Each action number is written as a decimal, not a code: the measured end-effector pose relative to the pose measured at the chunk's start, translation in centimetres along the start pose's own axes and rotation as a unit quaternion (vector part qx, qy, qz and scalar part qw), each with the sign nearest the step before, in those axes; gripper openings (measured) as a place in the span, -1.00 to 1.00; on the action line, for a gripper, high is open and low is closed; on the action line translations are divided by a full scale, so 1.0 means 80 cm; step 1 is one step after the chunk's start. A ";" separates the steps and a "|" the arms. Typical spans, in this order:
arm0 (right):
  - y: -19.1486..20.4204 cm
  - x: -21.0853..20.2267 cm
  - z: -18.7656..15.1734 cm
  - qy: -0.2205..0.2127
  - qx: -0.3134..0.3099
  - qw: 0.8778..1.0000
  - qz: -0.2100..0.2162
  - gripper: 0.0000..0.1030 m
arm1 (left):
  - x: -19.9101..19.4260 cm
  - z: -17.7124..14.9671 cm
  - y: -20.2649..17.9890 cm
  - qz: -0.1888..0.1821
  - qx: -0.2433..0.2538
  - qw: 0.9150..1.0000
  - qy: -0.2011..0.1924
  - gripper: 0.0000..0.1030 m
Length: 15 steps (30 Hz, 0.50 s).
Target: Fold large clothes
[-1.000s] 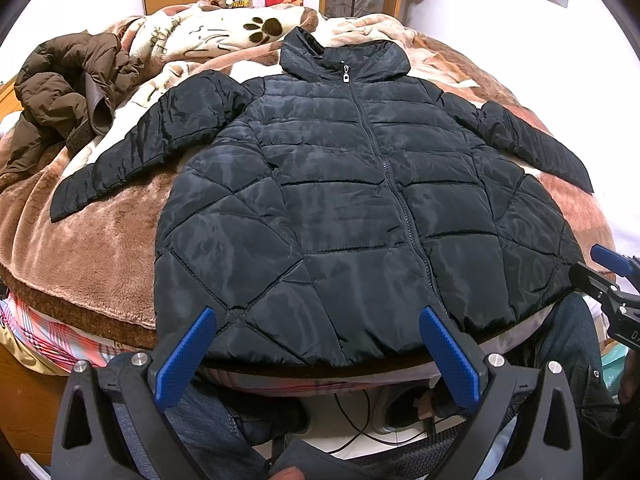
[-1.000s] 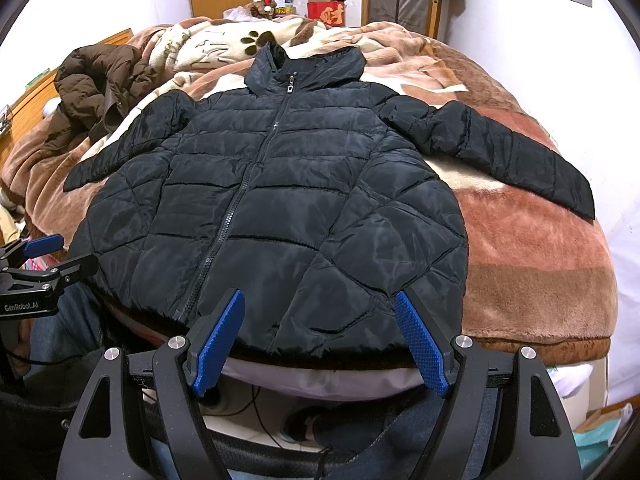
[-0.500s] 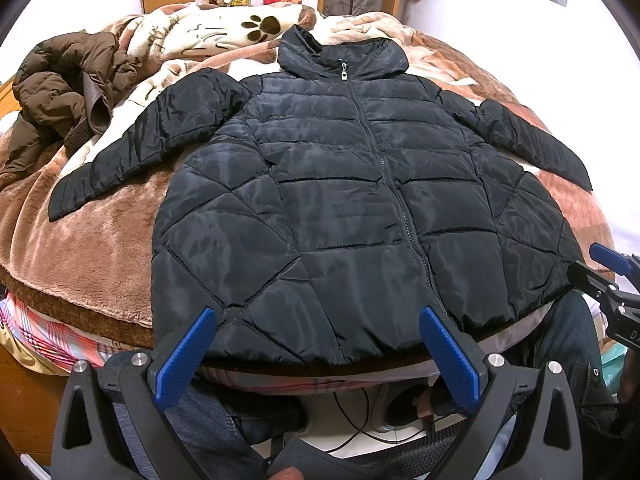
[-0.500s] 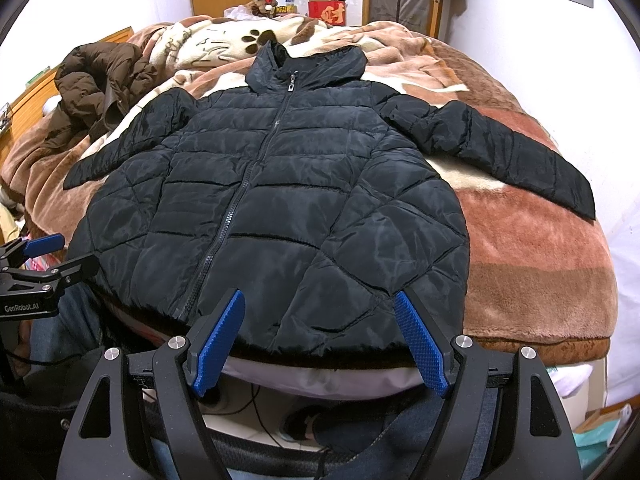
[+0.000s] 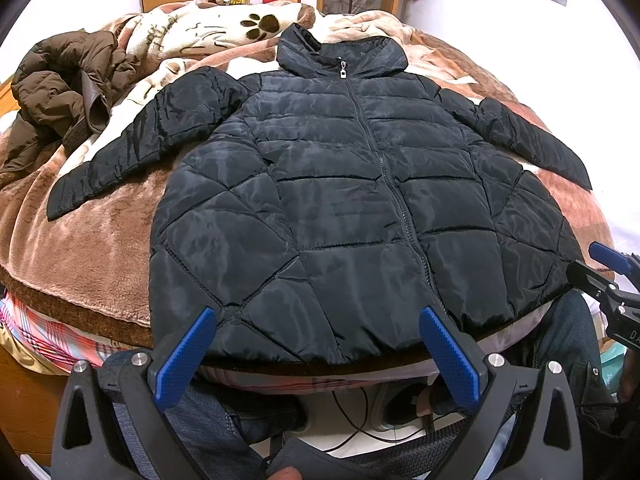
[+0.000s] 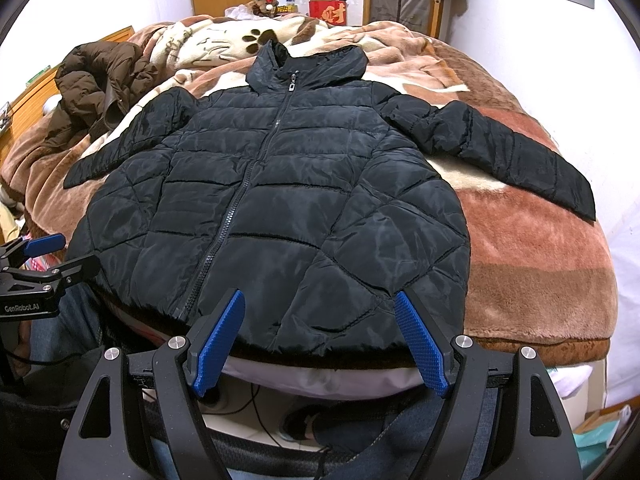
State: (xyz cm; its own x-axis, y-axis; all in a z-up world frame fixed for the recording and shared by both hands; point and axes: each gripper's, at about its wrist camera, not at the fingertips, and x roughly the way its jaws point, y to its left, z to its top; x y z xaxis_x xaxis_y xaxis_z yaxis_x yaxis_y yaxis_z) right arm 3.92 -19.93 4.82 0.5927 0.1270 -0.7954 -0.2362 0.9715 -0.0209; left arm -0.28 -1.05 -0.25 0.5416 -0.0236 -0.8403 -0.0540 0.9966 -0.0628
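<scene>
Black puffer jacket (image 5: 352, 200) lies flat, front up, zipped, on a bed w/ a brown plush blanket (image 5: 92, 248). Both sleeves spread out to the sides; hem reaches the near bed edge.

Left tool (image 5: 318, 350) is spread wide, blue pads empty, just short of the hem, left of the zipper. Right tool (image 6: 320, 344) is also spread wide, holding nothing, at the hem's right part.

Left wrist view shows the left sleeve in full on the blanket, plus the right tool's tip at the frame's right edge. Right wrist view shows the right sleeve (image 6: 504, 152) in full, a red box (image 6: 334, 12) at the far wall, and the left tool's tip at its left edge.

Crumpled brown coat (image 5: 60, 96) sits far left on the bed, apart from the jacket.
</scene>
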 end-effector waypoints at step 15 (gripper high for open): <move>0.005 0.014 0.002 -0.001 -0.001 1.000 0.008 0.50 | 0.011 0.010 0.003 -0.010 -0.001 1.000 -0.001 1.00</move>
State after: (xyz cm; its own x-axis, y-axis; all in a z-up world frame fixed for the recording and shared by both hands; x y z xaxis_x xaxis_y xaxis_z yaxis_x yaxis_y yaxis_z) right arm 4.59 -19.35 4.04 0.5903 0.1421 -0.7946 -0.2471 0.9689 -0.0103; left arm 0.86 -0.74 -0.53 0.5449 -0.0442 -0.8373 -0.0450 0.9956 -0.0818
